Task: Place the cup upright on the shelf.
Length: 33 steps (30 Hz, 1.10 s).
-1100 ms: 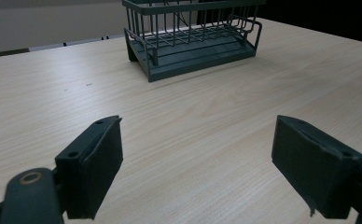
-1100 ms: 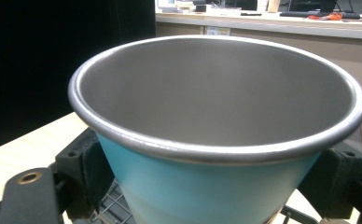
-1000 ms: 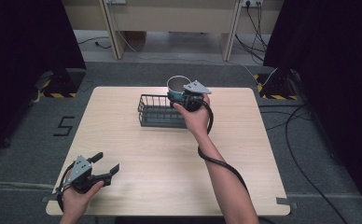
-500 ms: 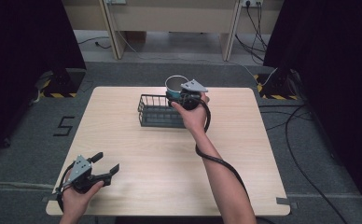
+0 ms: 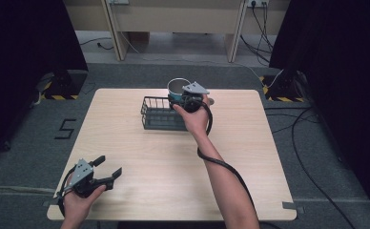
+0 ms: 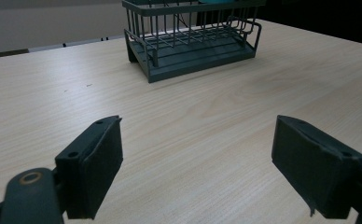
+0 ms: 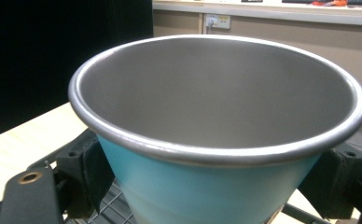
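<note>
Left of the table [image 5: 126, 143], on the grey floor, a dark figure "5" [image 5: 65, 129] is the one piece of writing you can read; the cup carries no lettering that can be made out.

Your left gripper [image 5: 104, 168] sits near the table's near-left corner, well apart from the wire basket [image 5: 160, 114], its jaws spread wide with nothing but bare wood between them. In the left gripper view the basket [image 6: 191, 37] shows as a dark grey wire rack on a solid base, standing upright ahead of those released jaws.

At the basket's right end, your right gripper [image 5: 179, 98] is clamped on the cup [image 5: 177, 86], one pad on each side of the wall. In the right gripper view the cup [image 7: 216, 140] is turquoise outside, fading paler toward the bottom, with a brushed steel inside and a rolled steel rim, flaring wider toward the top. It is held upright and empty, over the basket's wires [image 7: 118, 205], just above its right end.
</note>
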### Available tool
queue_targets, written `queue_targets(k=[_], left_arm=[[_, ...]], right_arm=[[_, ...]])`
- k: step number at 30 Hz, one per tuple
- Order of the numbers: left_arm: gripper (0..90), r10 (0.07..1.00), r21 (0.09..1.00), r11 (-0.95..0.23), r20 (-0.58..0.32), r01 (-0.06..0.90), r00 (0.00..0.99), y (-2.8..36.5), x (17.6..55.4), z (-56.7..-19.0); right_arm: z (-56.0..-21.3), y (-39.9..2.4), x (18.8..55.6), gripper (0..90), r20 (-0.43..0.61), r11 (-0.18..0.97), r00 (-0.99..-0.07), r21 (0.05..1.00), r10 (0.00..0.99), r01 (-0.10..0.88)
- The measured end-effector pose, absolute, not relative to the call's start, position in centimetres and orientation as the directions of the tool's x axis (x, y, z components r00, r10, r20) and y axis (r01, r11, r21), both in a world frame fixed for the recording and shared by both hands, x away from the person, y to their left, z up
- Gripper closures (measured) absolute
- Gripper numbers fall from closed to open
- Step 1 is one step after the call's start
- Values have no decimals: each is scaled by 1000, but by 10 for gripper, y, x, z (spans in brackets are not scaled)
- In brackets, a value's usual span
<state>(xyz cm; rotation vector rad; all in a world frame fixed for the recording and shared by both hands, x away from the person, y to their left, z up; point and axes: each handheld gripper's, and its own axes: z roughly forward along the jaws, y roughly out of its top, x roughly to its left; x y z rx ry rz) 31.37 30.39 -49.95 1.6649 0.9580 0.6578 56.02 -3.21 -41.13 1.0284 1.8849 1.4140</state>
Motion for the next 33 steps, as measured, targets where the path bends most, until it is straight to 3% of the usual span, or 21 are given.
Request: queue_targets(k=[33], left_arm=[[158, 845, 956, -125, -38, 266, 534, 303, 314, -499]], right_arm=[[-441, -27, 565, 167, 2, 196, -532, 929, 846, 314]])
